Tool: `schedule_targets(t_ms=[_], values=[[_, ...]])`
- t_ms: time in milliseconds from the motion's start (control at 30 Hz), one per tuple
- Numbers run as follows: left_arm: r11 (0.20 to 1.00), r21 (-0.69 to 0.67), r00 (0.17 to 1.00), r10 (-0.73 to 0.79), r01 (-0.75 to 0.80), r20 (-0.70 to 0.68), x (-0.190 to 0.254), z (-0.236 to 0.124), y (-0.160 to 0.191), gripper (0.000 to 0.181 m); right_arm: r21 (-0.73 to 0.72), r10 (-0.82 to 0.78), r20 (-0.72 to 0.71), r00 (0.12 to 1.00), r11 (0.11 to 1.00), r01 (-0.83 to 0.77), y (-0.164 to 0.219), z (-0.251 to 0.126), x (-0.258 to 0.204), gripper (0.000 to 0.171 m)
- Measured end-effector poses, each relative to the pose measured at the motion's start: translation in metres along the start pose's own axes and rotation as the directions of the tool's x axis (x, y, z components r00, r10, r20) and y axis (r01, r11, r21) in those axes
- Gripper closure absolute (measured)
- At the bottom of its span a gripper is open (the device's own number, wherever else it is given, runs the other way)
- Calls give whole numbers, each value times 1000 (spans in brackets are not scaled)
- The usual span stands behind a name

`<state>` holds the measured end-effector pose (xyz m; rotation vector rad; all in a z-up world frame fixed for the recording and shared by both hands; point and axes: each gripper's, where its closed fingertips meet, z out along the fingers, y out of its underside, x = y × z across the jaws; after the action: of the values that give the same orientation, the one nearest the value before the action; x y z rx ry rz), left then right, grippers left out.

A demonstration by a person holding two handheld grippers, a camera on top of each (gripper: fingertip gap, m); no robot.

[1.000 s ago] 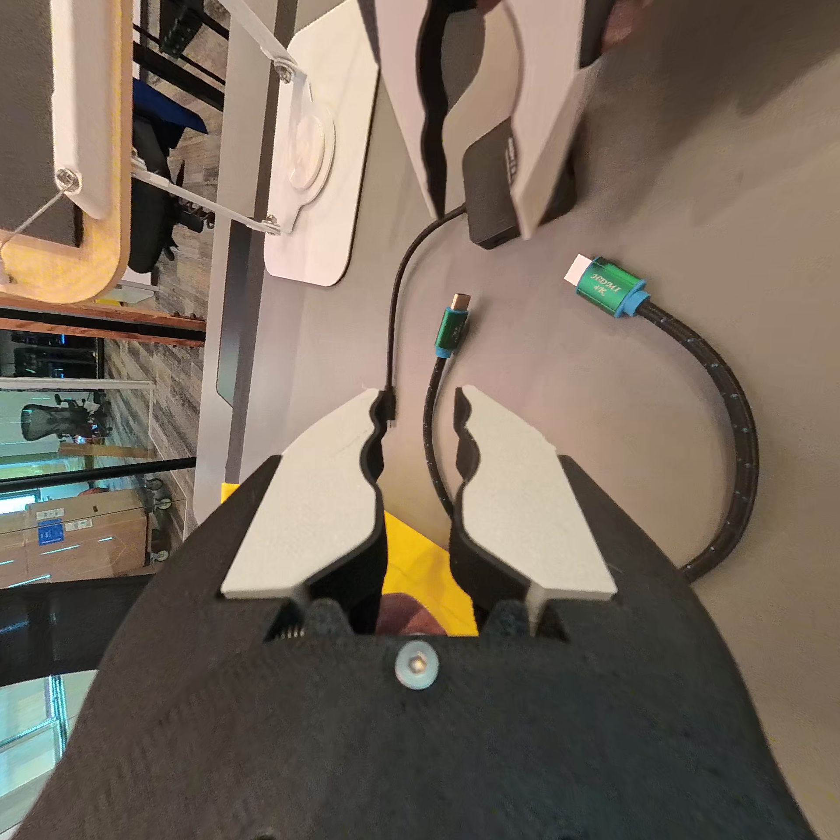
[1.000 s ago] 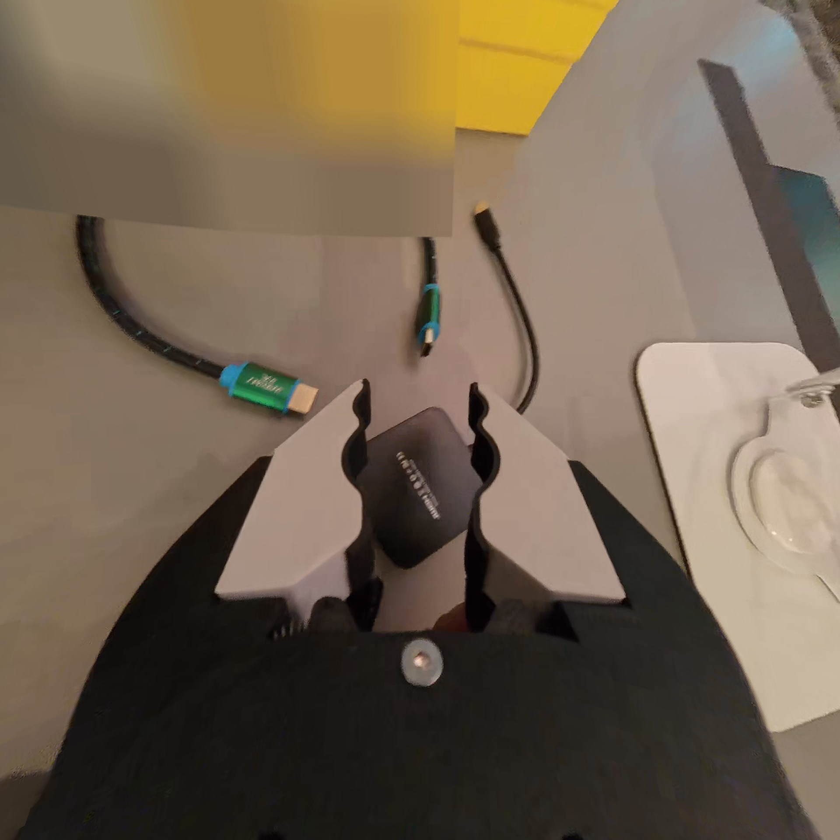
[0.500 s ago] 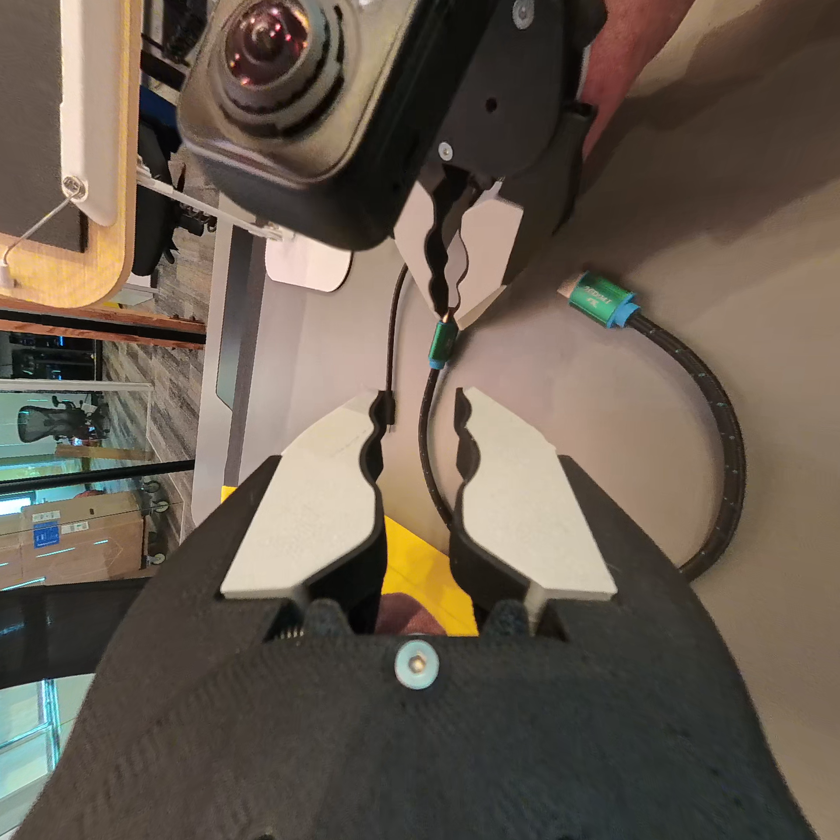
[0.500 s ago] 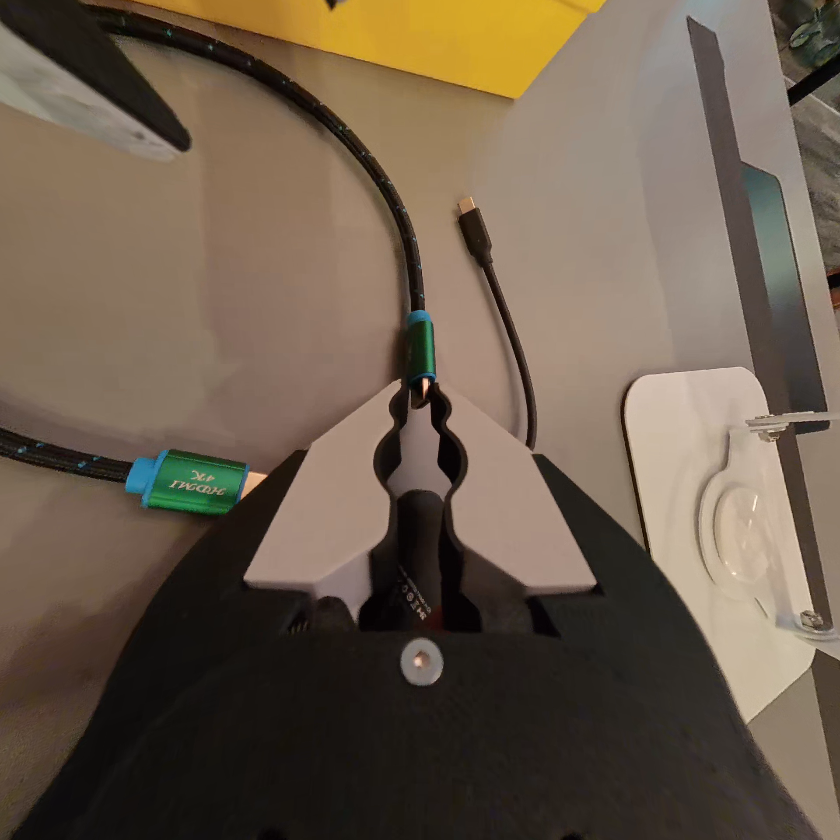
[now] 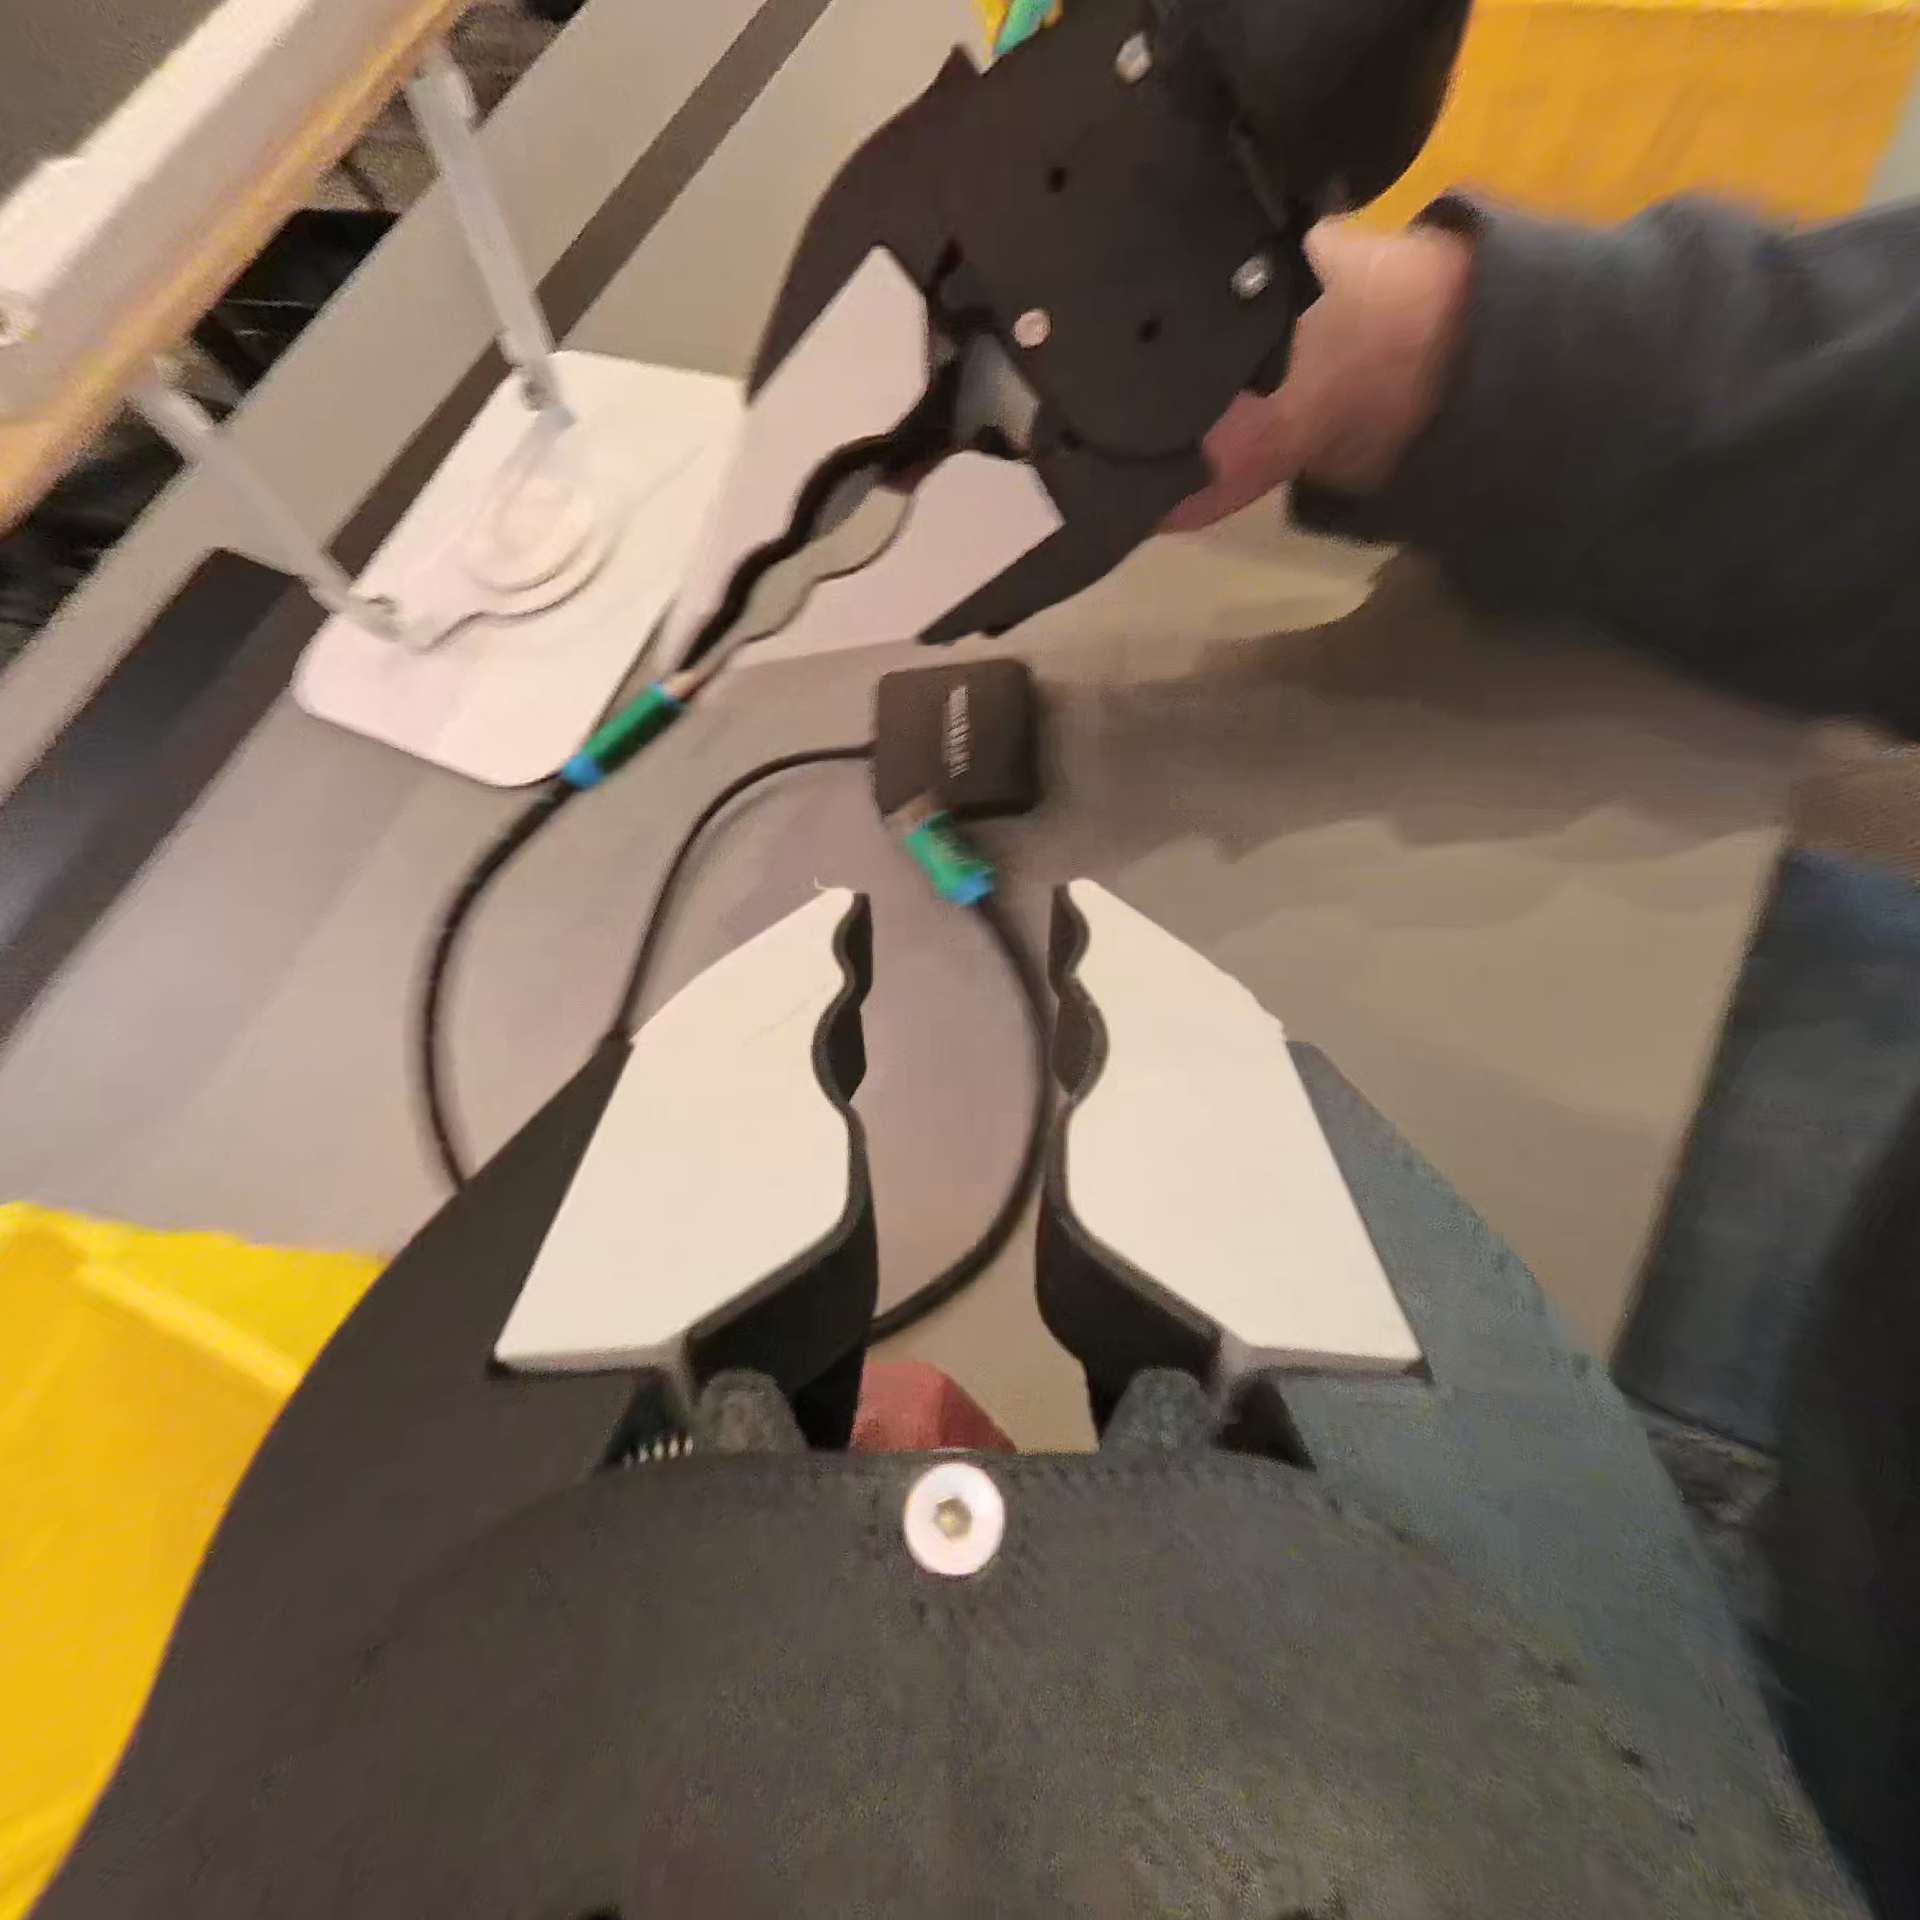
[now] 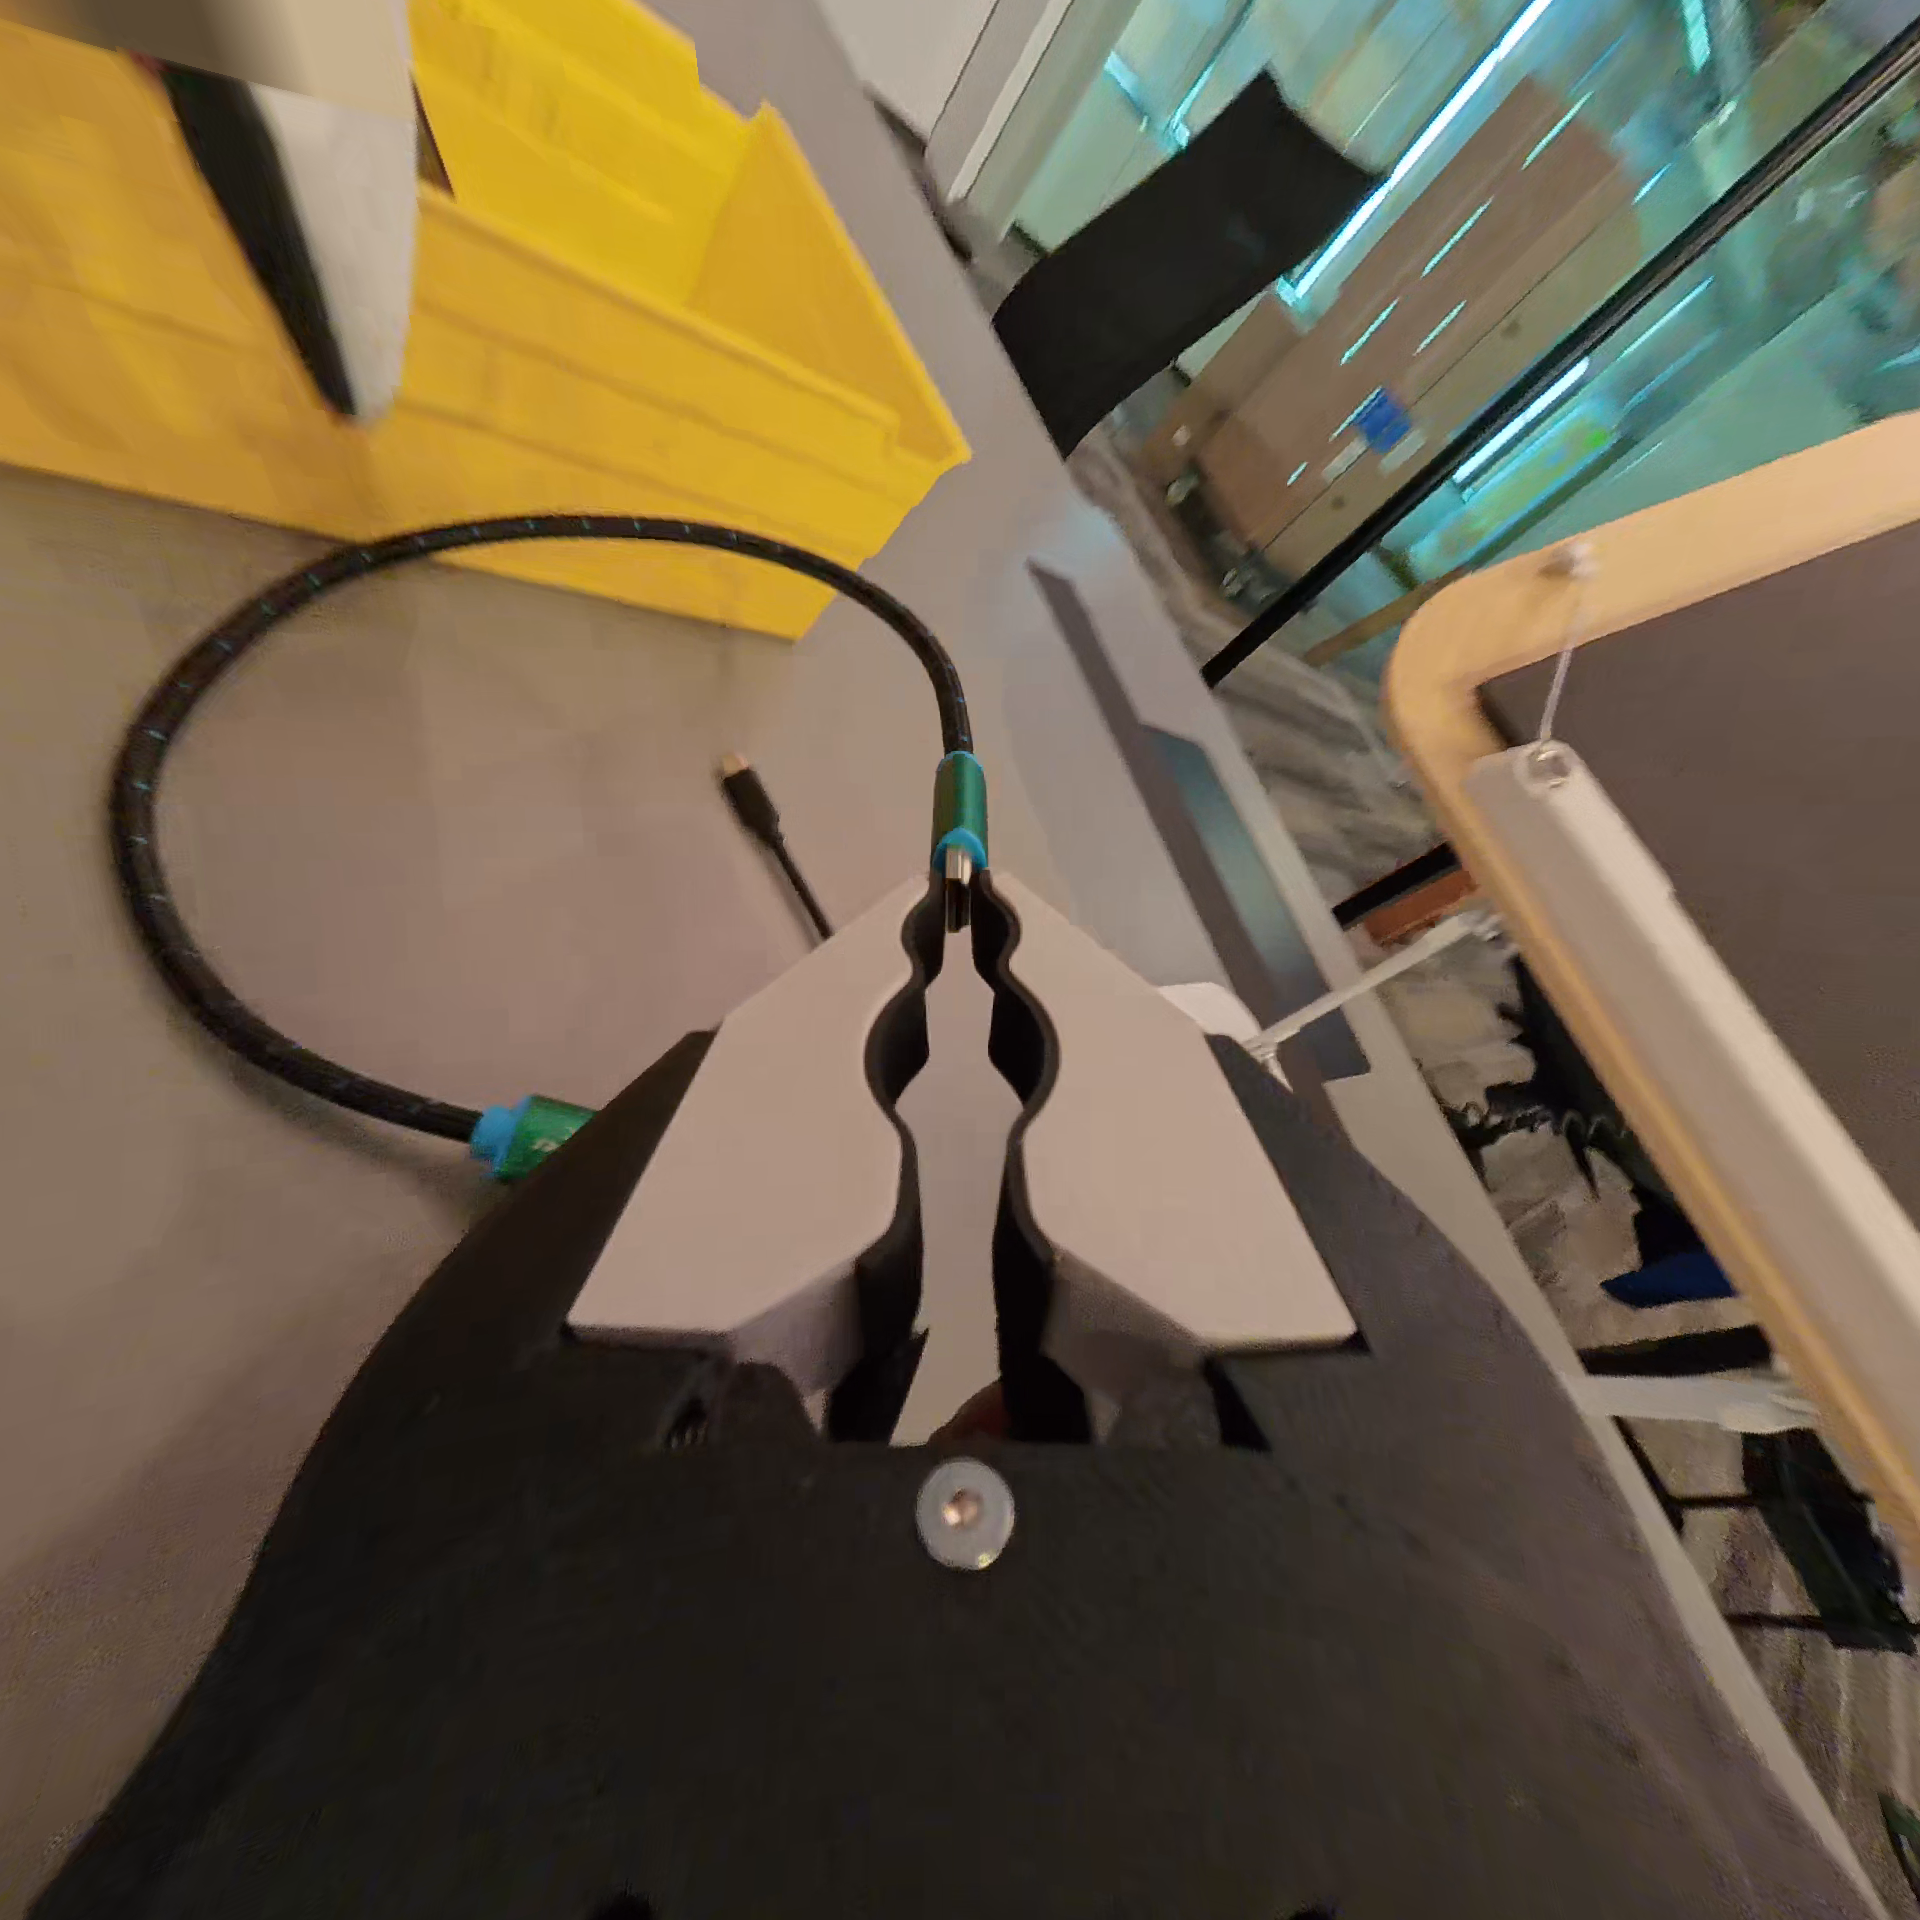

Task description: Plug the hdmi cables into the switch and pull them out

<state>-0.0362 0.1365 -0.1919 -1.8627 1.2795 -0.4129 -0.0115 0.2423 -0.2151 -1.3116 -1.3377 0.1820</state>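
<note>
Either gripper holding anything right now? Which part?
The right gripper pinches the small green plug by its metal tip, between its fingertips. The left gripper is open and holds nothing.

I see flat black square switch (image 5: 956, 736) on grey table; black braided HDMI cable (image 6: 187, 914), green plug (image 5: 943, 854) touching its near edge.

switch (image 5: 956, 736) flat on the table (image 5: 1351, 935), ahead of the left gripper (image 5: 958, 902). one cable plug (image 5: 943, 854) just before the switch, touching its near edge. second plug (image 5: 621, 736) to its left, tip in the right gripper (image 6: 958, 891) jaws. stand base (image 5: 499, 582) behind left. bin (image 6: 623, 343) at the table's near edge.
</note>
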Motion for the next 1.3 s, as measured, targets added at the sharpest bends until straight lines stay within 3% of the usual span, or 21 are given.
schedule_targets(t_ms=[200,433,533,833,1167,1300], values=[[973,73,969,-206,218,-137,21,18,-11,140,95,-45,-37,998,994,48,-21,-15,7,169],[788,276,834,-500,550,-235,-6,21,-29,136,227,-46,-14,999,973,48,-50,-32,4,169],[747,341,821,-524,570,-225,-15,17,-35,134,294,-42,4,999,955,39,-65,-42,2,169],[499,498,705,-502,709,-501,-22,-24,-72,133,459,-52,59,997,888,19,-101,-71,-6,170],[449,418,607,-472,790,-639,-5,-28,-81,139,547,-59,130,990,837,-22,-117,-88,-15,169],[427,450,614,-441,785,-654,-7,-34,-83,147,567,-55,168,984,822,-50,-121,-91,-19,169]])
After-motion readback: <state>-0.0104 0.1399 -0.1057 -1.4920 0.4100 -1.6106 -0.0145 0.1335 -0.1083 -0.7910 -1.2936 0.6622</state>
